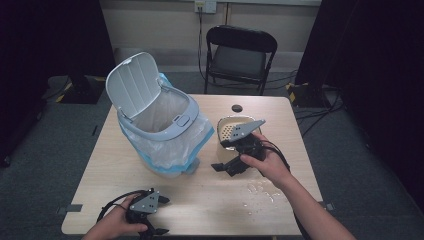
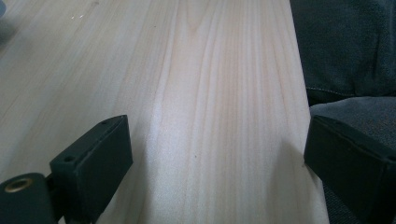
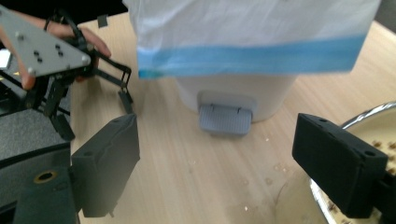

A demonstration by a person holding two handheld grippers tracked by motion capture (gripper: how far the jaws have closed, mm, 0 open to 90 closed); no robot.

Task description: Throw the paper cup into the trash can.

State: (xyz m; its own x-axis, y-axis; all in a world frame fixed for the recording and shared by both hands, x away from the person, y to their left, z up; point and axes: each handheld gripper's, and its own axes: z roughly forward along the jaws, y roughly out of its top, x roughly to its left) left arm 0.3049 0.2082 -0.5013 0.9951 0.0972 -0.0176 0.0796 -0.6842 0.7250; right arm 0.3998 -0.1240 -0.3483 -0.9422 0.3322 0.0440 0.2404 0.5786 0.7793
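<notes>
A white pedal bin (image 1: 165,135) stands on the table with its lid (image 1: 134,85) up and a clear, blue-edged bag (image 3: 252,56) folded over its rim. Its grey pedal (image 3: 225,119) faces my right gripper (image 3: 224,163), which is open. That gripper's right jaw sits at the rim of a metal bowl (image 3: 373,112) with crumbs inside. In the high view the right gripper (image 1: 227,167) hangs low between the bin and the bowl (image 1: 223,123). My left gripper (image 1: 164,216) rests open near the table's front left edge, with bare wood between its jaws (image 2: 219,158).
Wet spots and crumbs (image 1: 260,192) lie on the table (image 1: 200,200) in front of the right hand. A small dark disc (image 1: 237,108) sits near the far edge. A black folding chair (image 1: 240,55) stands behind the table. Grey floor (image 2: 345,46) borders the table edge.
</notes>
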